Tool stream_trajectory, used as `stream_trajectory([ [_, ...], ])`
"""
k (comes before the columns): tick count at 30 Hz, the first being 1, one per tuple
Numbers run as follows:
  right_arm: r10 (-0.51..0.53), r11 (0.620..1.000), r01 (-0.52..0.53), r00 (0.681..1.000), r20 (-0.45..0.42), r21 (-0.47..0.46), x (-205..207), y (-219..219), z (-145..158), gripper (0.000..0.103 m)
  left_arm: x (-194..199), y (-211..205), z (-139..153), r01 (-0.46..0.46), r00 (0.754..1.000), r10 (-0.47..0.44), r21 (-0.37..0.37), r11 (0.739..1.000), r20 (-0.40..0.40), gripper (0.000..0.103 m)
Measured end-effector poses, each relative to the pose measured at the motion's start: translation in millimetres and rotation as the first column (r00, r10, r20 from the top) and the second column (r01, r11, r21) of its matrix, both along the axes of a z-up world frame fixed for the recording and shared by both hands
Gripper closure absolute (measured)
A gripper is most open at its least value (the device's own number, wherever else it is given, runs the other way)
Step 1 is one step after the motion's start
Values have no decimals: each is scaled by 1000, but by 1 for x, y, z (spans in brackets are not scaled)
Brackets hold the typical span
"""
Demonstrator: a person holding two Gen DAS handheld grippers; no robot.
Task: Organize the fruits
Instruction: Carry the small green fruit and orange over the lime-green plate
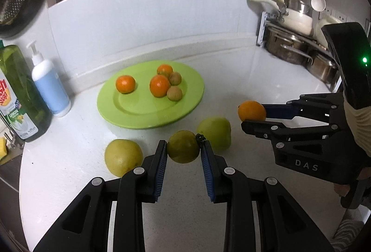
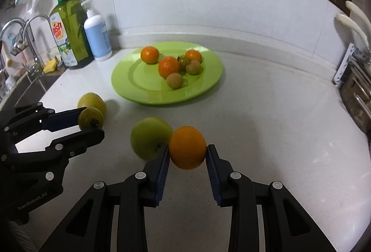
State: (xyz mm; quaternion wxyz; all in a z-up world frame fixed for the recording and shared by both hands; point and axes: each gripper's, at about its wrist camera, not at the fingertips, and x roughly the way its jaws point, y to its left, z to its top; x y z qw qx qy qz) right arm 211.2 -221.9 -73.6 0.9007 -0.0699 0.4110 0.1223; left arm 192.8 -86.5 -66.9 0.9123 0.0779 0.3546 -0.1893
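We hold the left gripper [image 1: 183, 147] clamped on a small green fruit [image 1: 183, 146], its blue pads pressing both sides and its stem against the right pad. Our right gripper [image 2: 187, 153] is clamped on an orange [image 2: 187, 147] the same way. Both fruits sit above the white counter [image 2: 266, 113], near the green plate [image 1: 129, 113], which carries three oranges and a few small brownish and green fruits. Two larger green fruits lie on the counter: one [image 1: 123, 157] just left of the left gripper, another [image 1: 215, 133] between the two grippers.
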Motion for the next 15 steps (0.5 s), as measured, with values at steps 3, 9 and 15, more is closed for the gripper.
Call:
stream_trajectory([
  [3, -4, 1000, 4, 1000, 21, 7, -6, 1, 9, 70, -5, 2, 8, -2, 1000, 2, -11, 1000, 12, 73],
  [9, 5, 1000, -7, 998, 65, 28, -16, 8, 30, 70, -8, 9, 20, -18, 1000, 18, -31, 999, 12, 73],
  [15, 26, 999, -30, 995, 93, 41, -16, 18, 43, 70, -8, 22, 33, -42, 998, 43, -32, 999, 42, 73],
])
